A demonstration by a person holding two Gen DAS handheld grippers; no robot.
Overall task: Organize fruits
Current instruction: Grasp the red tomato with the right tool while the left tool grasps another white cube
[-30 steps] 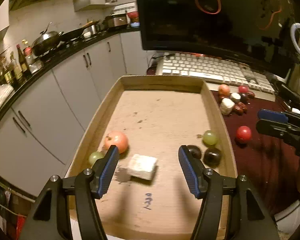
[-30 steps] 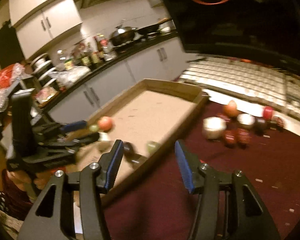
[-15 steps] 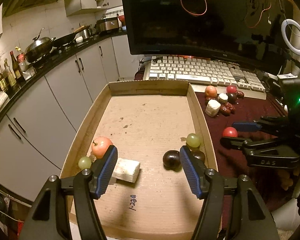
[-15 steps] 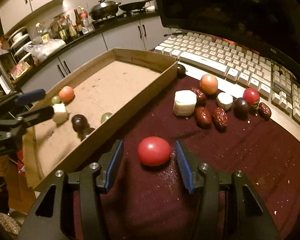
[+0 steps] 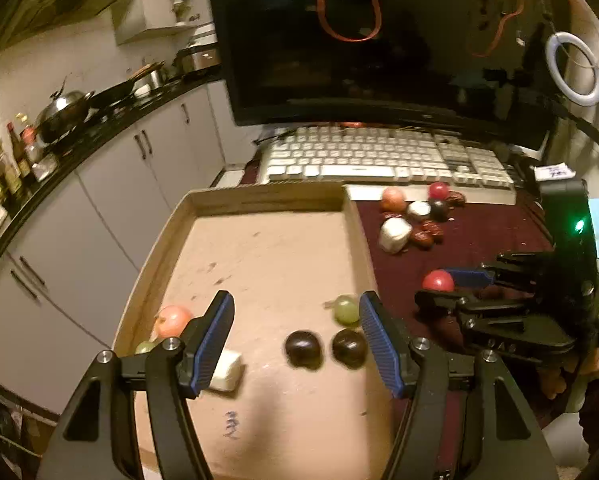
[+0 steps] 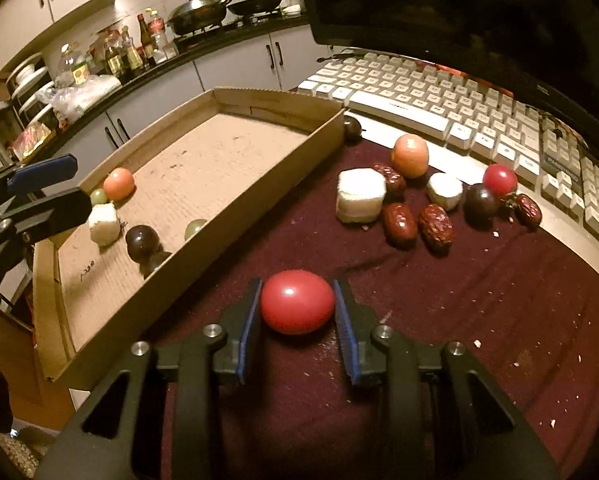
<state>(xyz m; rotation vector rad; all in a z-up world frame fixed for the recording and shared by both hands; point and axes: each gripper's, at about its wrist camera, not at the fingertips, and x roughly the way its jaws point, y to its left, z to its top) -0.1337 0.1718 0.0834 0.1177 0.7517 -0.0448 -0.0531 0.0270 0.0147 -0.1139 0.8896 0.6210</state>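
Squarely between right tool (image 6: 298, 307) pads (image 6: 252, 312) (red tomato (image 6: 297, 301))

Dim, warm yellowish light; heavy fisheye bending and dark corners; green grape (image 5: 346, 309) ahead of the left tongs (image 5: 297, 334) smeared by blur.

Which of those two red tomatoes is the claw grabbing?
The larger red tomato alone on the maroon cloth, between the right claw pads. The smaller cherry tomato sits untouched by the keyboard.
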